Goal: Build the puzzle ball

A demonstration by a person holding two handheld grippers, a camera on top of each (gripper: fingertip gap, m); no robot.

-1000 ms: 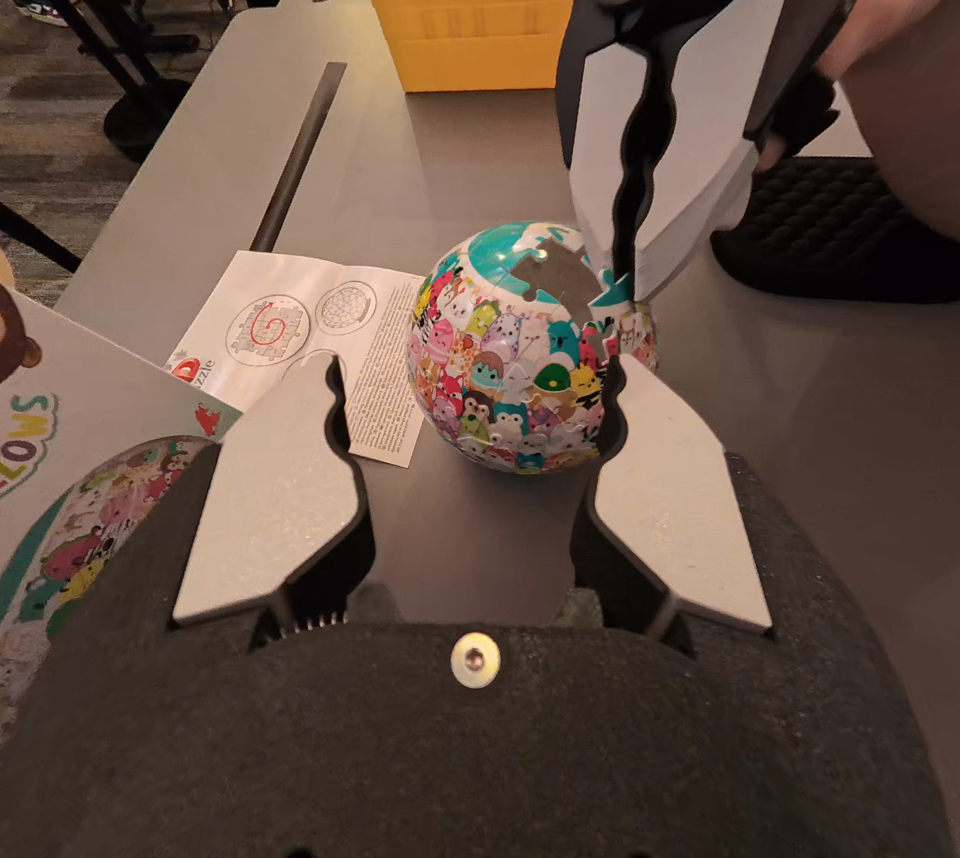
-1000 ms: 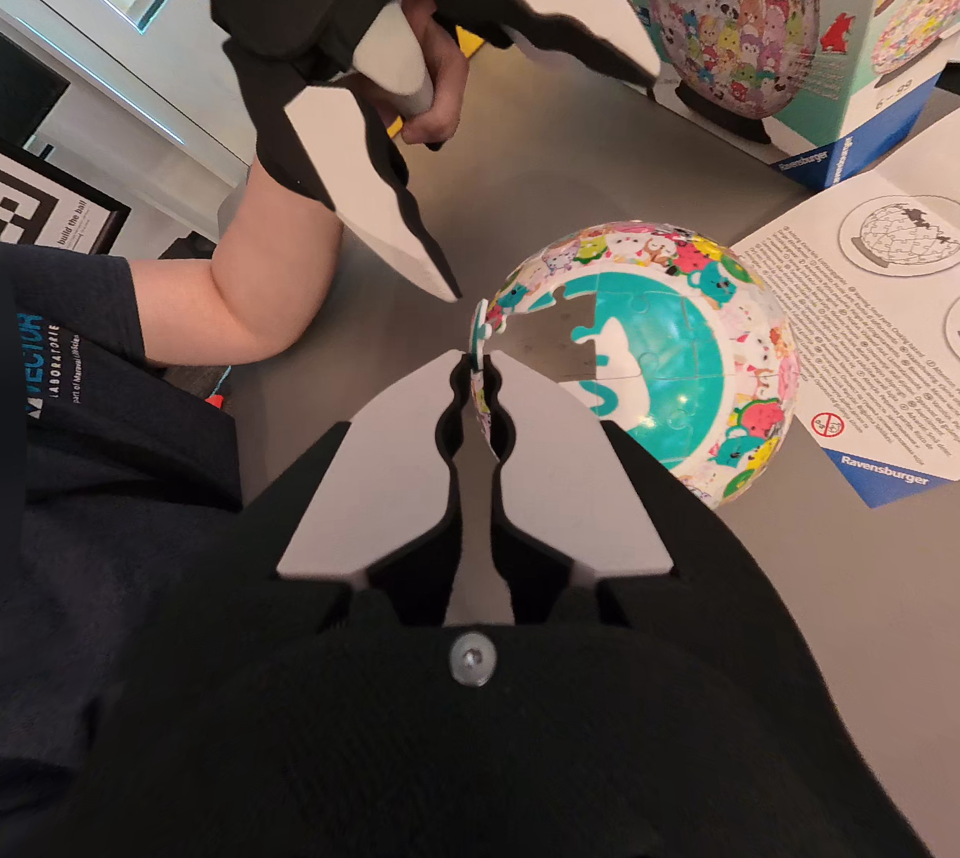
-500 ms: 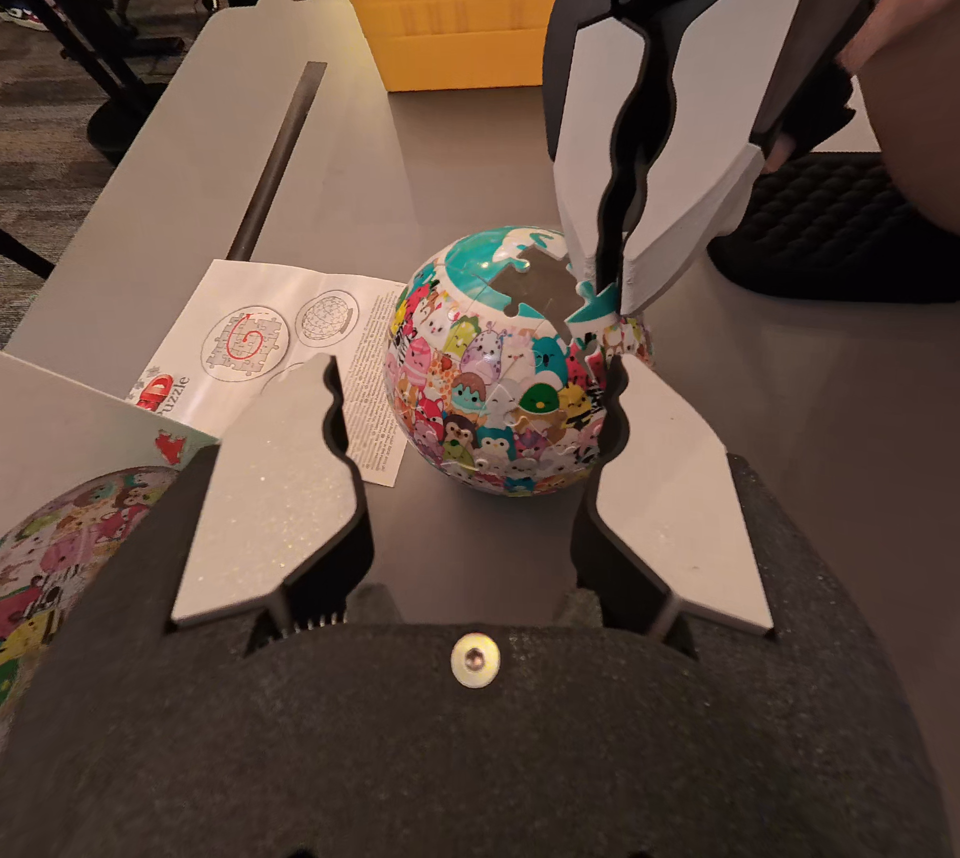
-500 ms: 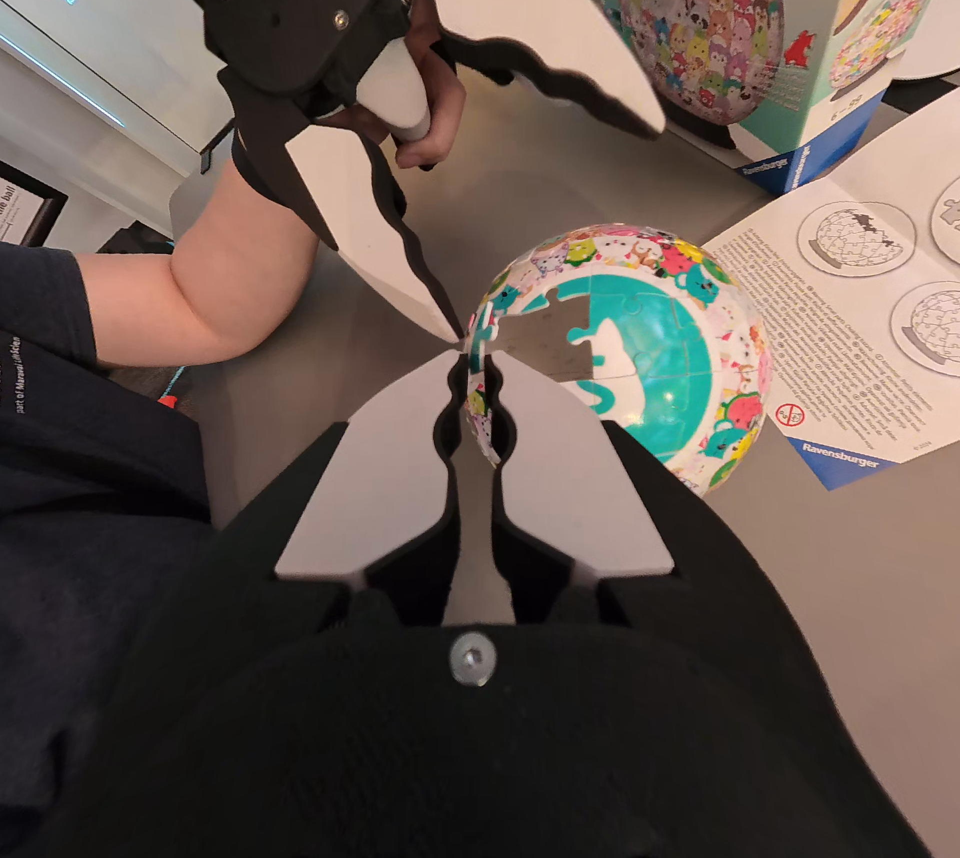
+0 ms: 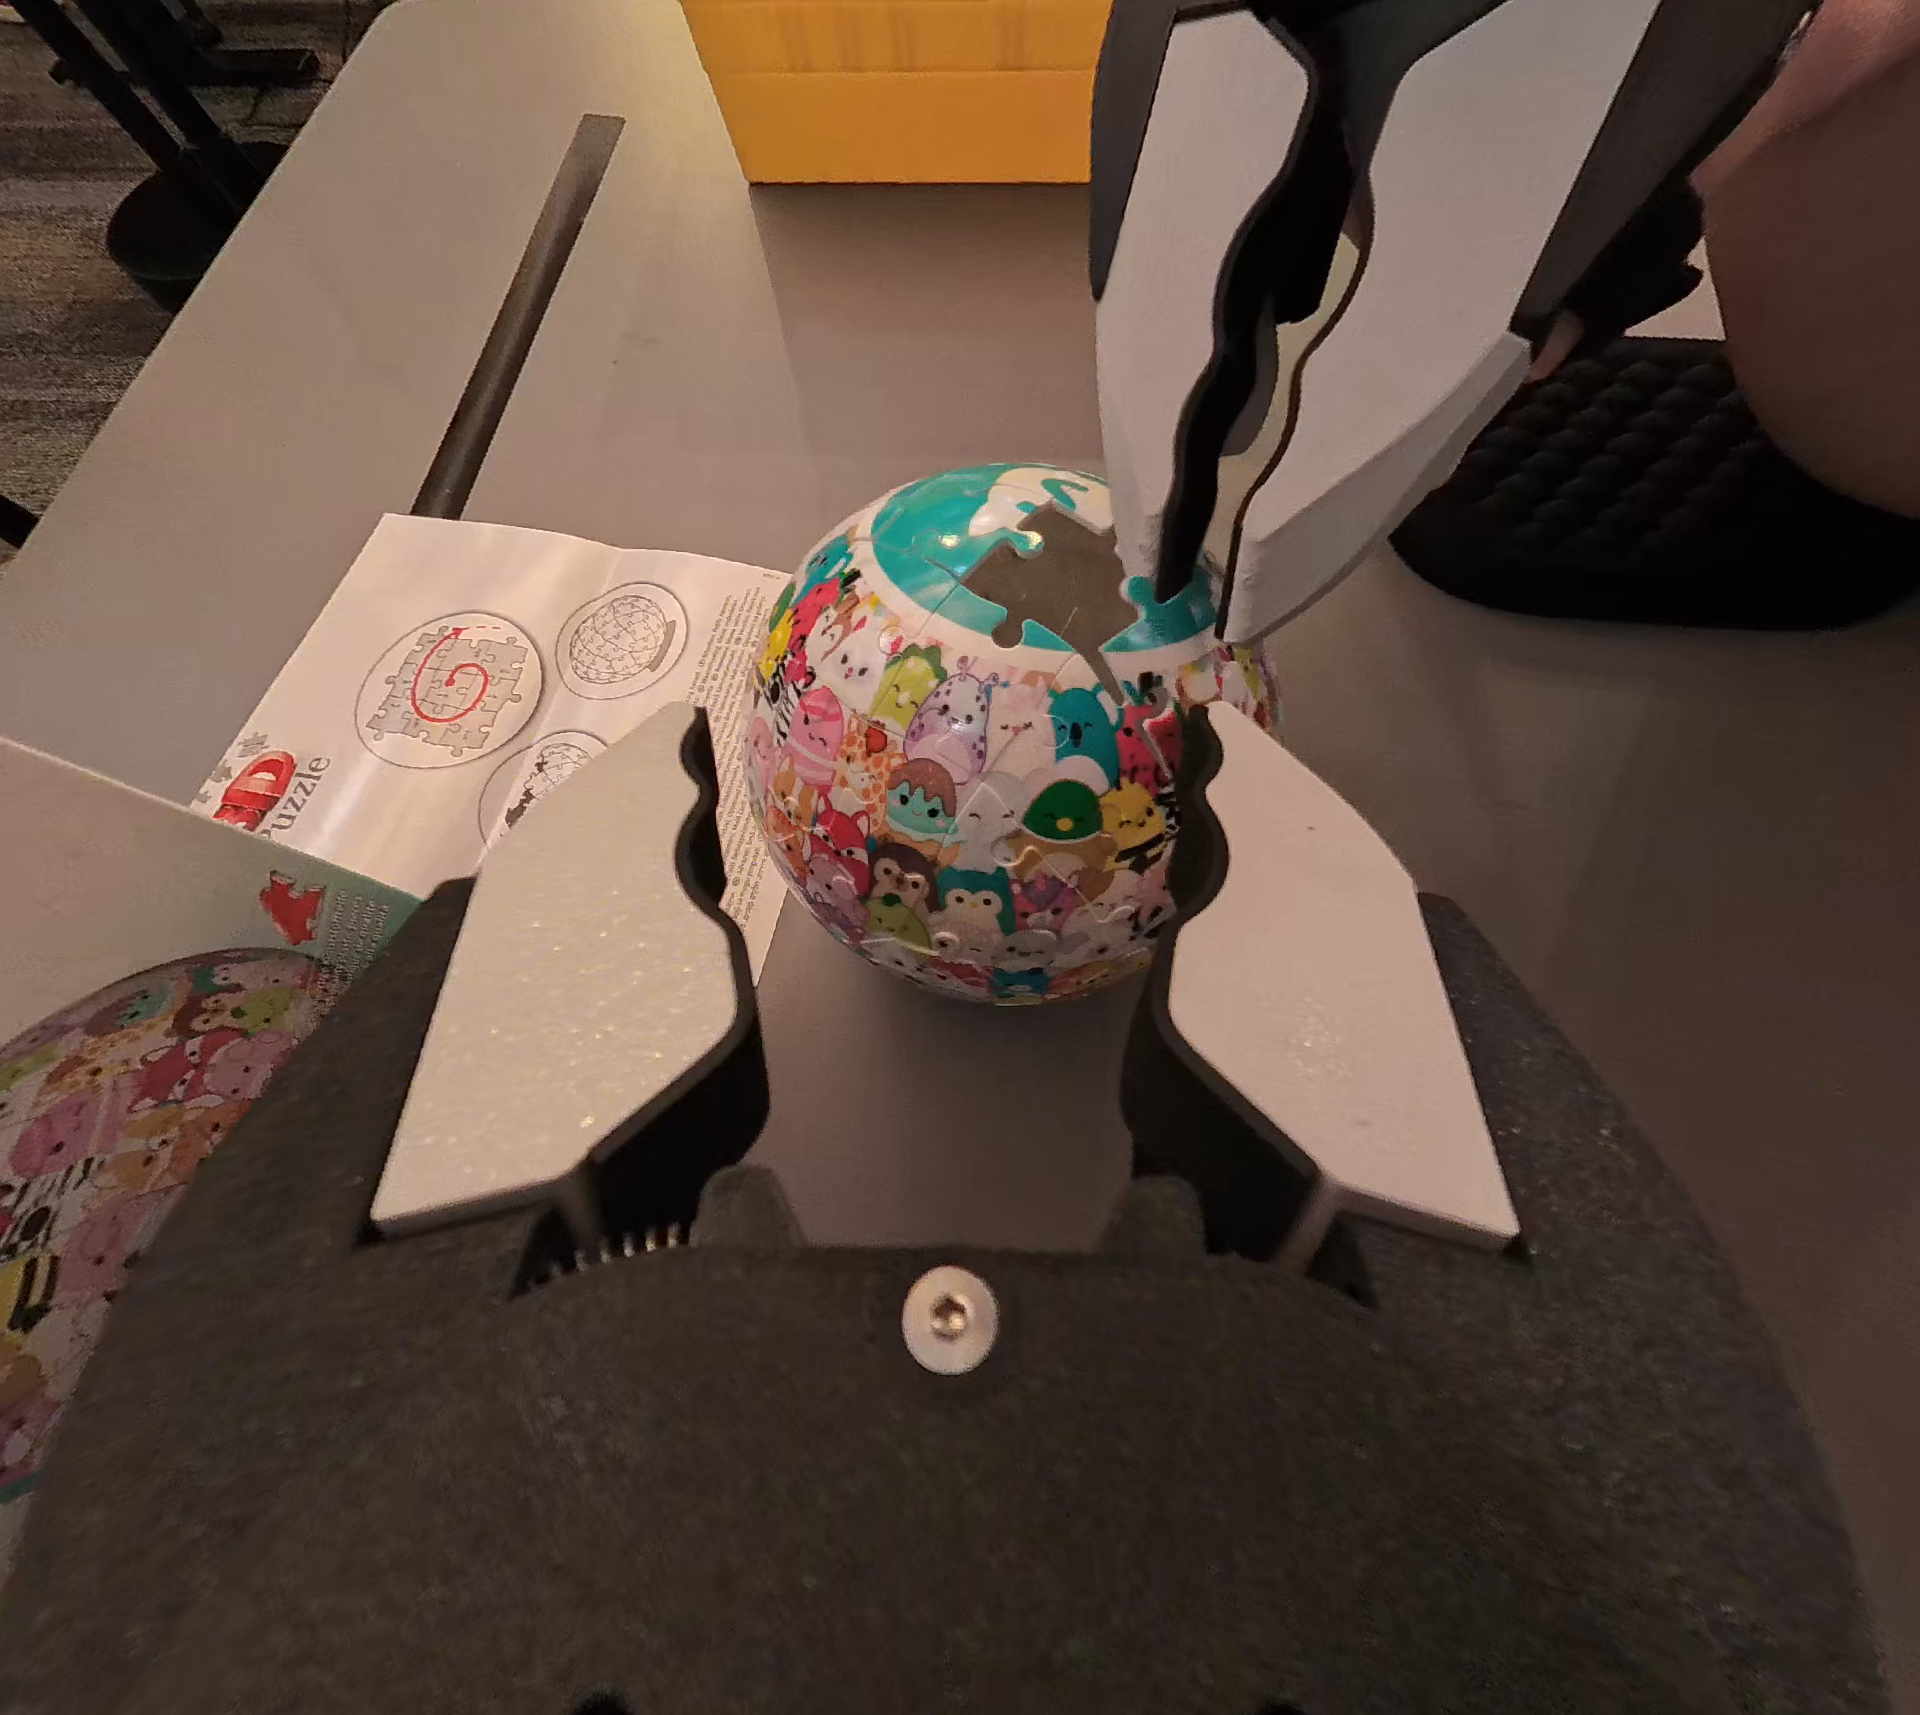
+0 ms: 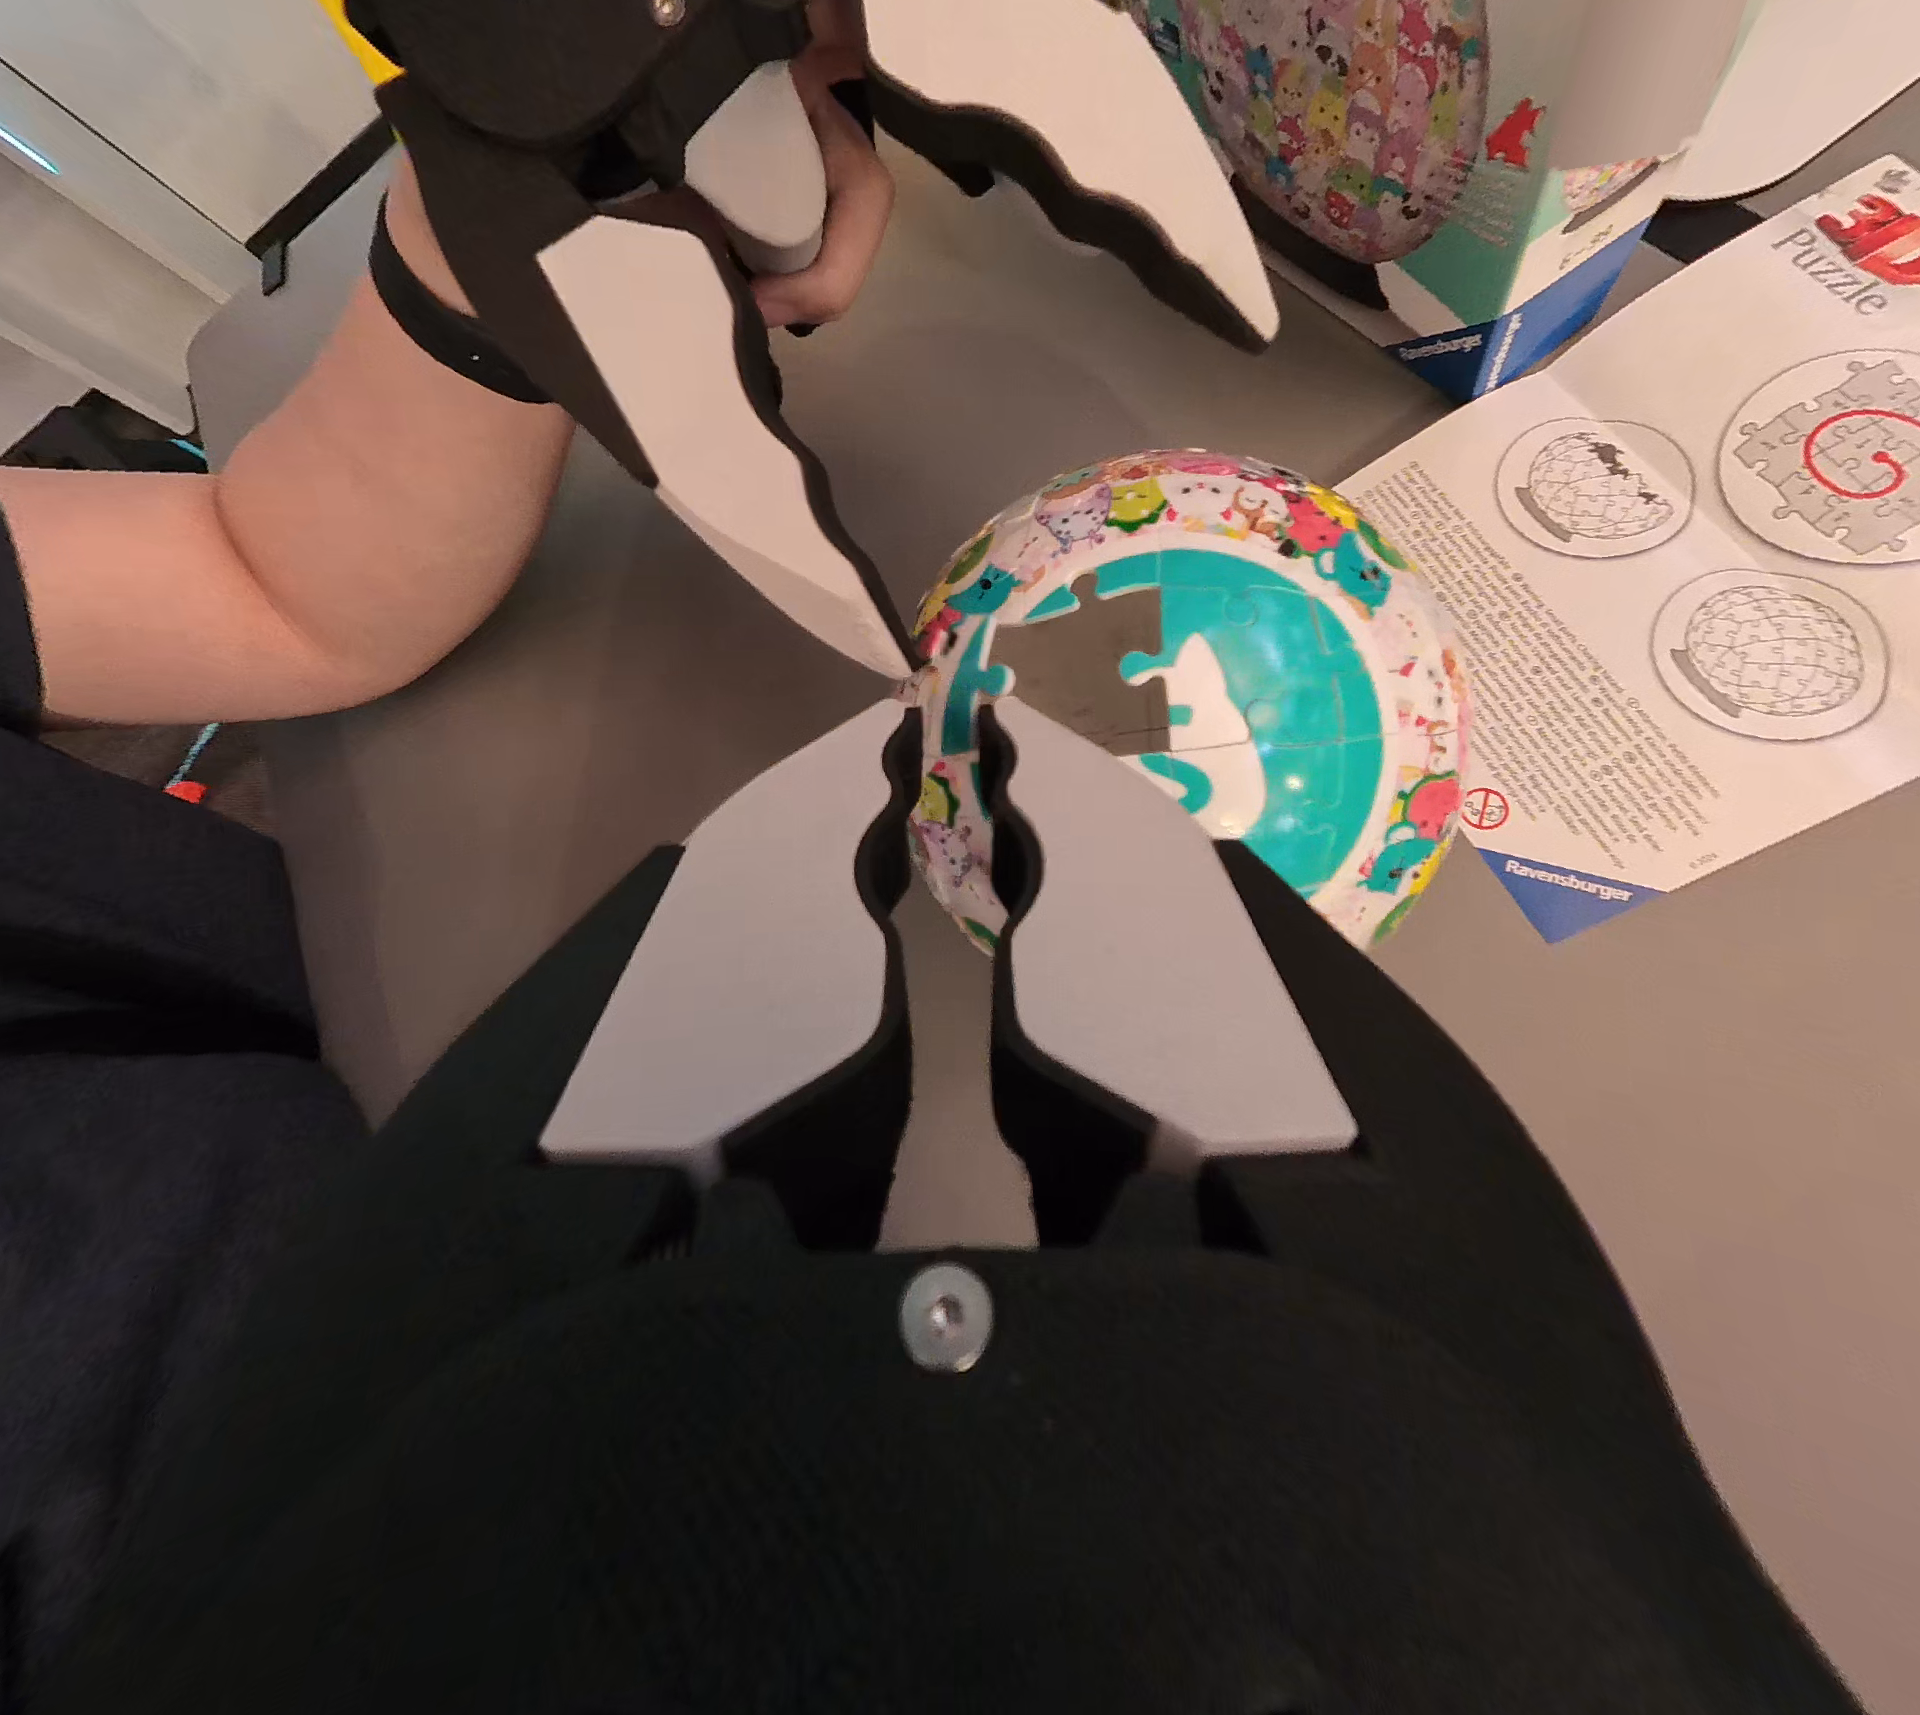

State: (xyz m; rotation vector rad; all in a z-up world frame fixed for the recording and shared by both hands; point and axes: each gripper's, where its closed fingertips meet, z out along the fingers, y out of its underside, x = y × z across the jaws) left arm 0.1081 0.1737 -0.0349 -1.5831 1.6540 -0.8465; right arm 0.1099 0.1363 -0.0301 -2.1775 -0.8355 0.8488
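Note:
The colourful puzzle ball stands on the grey table with a jagged hole in its teal top. It also shows in the right wrist view. My right gripper is shut on a teal puzzle piece at the hole's edge. It comes down from the upper right in the left wrist view. My left gripper is open and empty, its fingers on either side of the ball. In the right wrist view this gripper has one fingertip touching the ball's side.
A yellow bin stands at the back. An instruction sheet lies left of the ball, and the puzzle box is nearer, at the left. A black mat lies to the right. A person's forearm reaches in.
My left gripper has moved in towards the ball, and its fingers now flank it. My right gripper has stayed shut on the piece at the hole's edge.

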